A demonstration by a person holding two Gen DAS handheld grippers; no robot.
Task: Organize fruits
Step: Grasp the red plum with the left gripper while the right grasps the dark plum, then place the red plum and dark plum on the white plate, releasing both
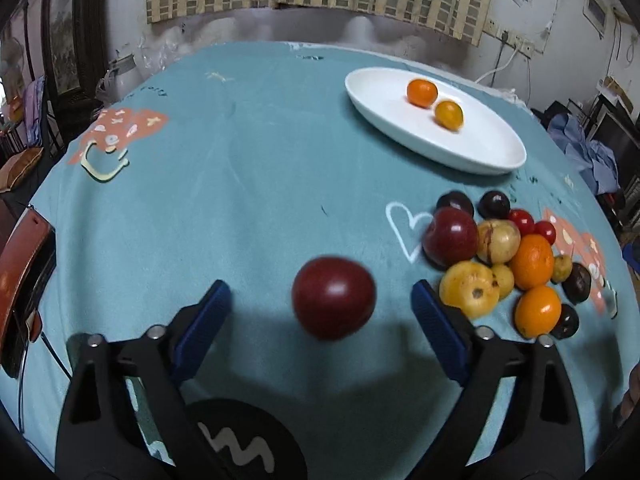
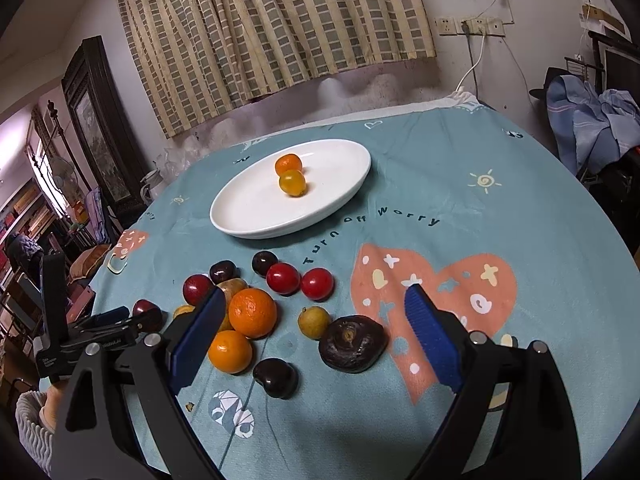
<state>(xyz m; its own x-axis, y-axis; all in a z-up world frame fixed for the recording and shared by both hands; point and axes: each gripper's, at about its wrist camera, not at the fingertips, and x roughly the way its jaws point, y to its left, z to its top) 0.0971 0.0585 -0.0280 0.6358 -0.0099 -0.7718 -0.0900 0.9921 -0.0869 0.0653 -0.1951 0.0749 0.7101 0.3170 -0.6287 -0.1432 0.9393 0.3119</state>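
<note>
Claws left (image 1: 320, 292) and right (image 2: 316, 300) both gape; white oval plate (image 2: 256, 216) runs lower-left to upper-right.

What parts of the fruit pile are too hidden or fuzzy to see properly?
- Red plum, left wrist view: motion-blurred, so whether it touches the cloth is unclear.
- Yellow fruits, right wrist view: mostly hidden behind the right gripper finger and the oranges.
- Dark fruit, left wrist view: partly covered by an orange.
- Left gripper, right wrist view: fingers hide the plum's lower part.
</note>
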